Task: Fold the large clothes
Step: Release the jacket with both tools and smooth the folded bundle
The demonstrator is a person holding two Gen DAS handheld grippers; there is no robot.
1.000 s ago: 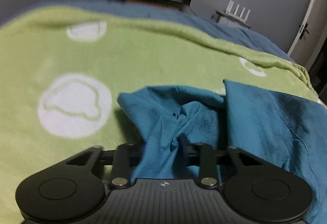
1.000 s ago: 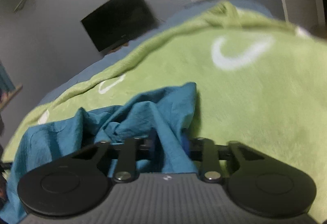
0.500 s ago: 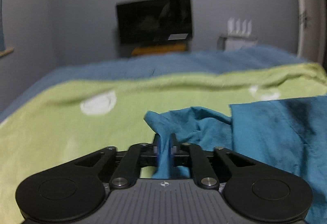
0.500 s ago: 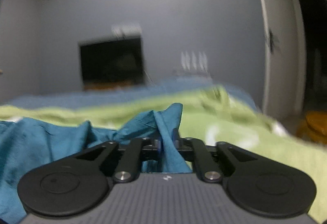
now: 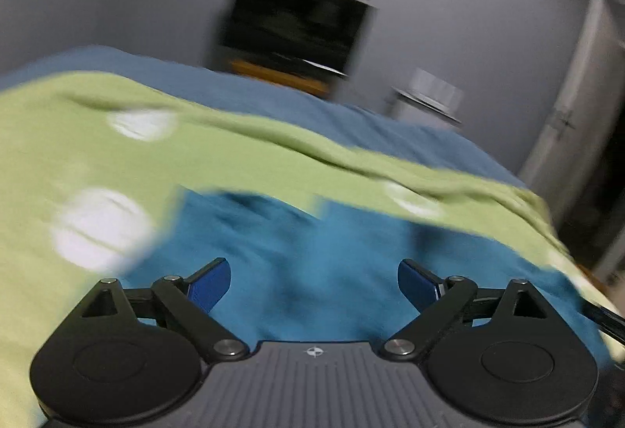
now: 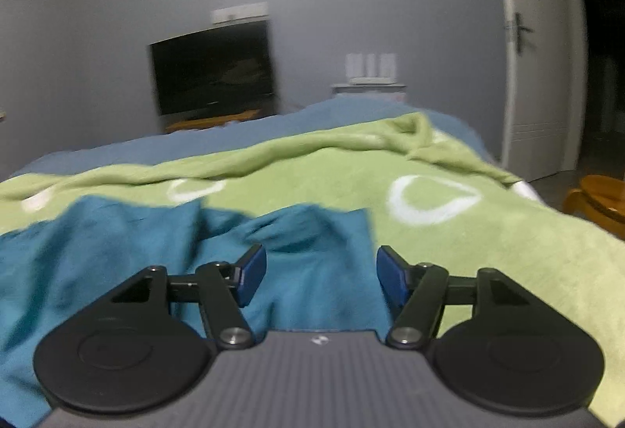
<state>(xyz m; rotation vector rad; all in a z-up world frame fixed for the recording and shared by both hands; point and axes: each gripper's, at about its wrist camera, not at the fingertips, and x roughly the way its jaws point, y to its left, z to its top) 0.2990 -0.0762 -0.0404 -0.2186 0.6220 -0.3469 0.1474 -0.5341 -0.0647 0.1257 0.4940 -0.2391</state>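
Note:
A teal garment (image 5: 312, 264) lies spread on a green blanket with white rings (image 5: 97, 154). In the left wrist view my left gripper (image 5: 314, 283) is open just above the garment's near part, blue pads wide apart, holding nothing. In the right wrist view the same garment (image 6: 117, 252) lies rumpled, its right edge below my right gripper (image 6: 321, 273), which is open and empty over the cloth. The image is motion-blurred.
The blanket (image 6: 488, 240) covers a bed with a blue sheet (image 6: 195, 143). A dark TV (image 6: 213, 70) on the grey wall, a white cabinet (image 6: 369, 88), a white door (image 6: 535, 76) and a wooden stool (image 6: 597, 197) stand beyond the bed.
Both grippers were shut on bunched teal cloth and lifted it; now both have opened and let it go. The garment lies flatter on the blanket.

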